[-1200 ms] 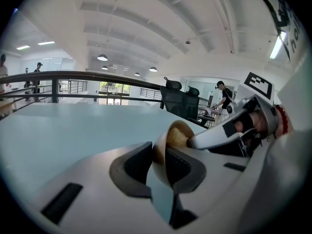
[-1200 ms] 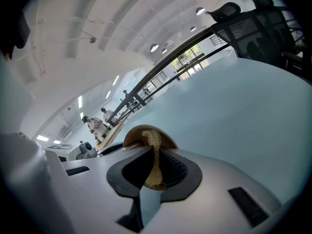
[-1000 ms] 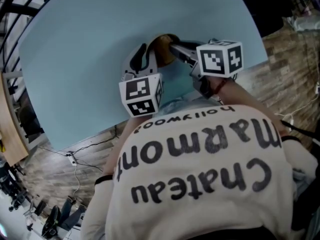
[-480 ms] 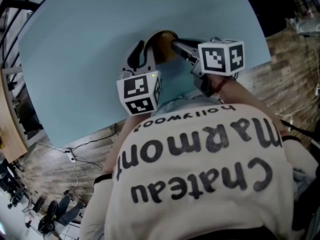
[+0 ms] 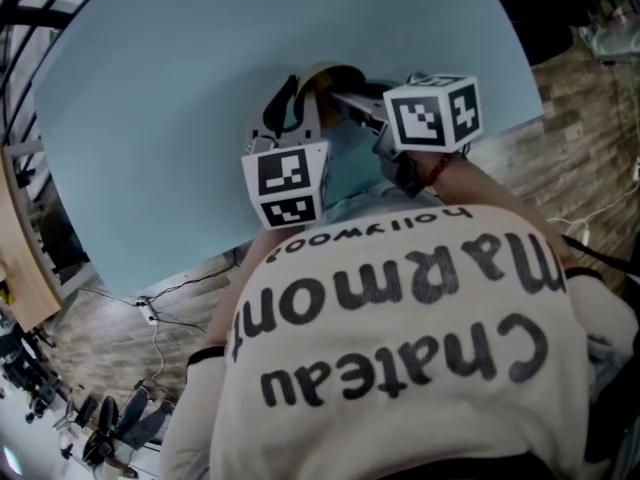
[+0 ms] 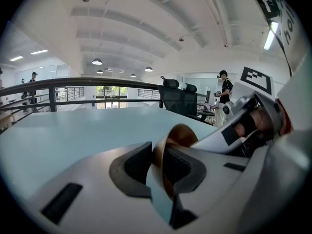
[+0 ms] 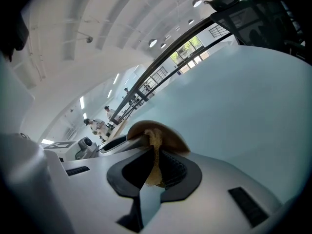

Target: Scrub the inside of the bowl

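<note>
In the head view a brown bowl sits tilted on the pale blue table, mostly hidden behind both grippers. My left gripper is shut on the bowl's rim; in the left gripper view the thin brown wall runs between its dark pads. My right gripper reaches in from the right. It is shut on a thin tan scrubbing pad, whose top end touches the inside of the bowl.
The table's curved edge runs close in front of the person's white printed shirt. Below it lie wooden floor and cables. Black office chairs and a railing stand beyond the table's far side.
Both grippers and the bowl have shifted slightly; the right gripper's marker cube has edged left and up, and the left one a little right. Both grips are unchanged.
</note>
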Motion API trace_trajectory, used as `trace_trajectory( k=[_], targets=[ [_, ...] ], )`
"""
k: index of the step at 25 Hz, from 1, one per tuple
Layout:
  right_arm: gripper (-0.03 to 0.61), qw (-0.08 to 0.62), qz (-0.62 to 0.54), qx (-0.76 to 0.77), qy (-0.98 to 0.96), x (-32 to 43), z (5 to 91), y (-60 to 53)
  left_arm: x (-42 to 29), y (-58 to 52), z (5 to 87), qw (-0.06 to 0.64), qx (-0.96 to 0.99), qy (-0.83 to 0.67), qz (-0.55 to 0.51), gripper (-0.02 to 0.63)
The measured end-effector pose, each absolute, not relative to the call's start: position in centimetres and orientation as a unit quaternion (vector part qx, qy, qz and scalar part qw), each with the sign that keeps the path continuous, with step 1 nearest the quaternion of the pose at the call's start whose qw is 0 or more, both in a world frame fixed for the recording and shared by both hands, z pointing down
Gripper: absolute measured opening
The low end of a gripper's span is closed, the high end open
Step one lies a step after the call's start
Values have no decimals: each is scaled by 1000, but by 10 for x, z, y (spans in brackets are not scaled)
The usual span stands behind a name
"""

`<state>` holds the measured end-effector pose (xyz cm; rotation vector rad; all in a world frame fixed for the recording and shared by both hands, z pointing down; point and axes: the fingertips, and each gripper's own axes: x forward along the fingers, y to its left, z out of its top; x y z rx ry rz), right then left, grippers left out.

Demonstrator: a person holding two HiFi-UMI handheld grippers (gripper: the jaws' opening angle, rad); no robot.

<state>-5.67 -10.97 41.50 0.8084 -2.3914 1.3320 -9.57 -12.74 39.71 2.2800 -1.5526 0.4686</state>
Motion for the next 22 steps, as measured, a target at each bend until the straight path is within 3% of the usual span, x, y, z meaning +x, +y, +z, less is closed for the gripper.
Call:
trace_trajectory(
  k=[22],
  targets=[
    [58,144,464,236,-841,-64,408,-92,-98,-111,398,193,791,-555,169,44]
  ],
)
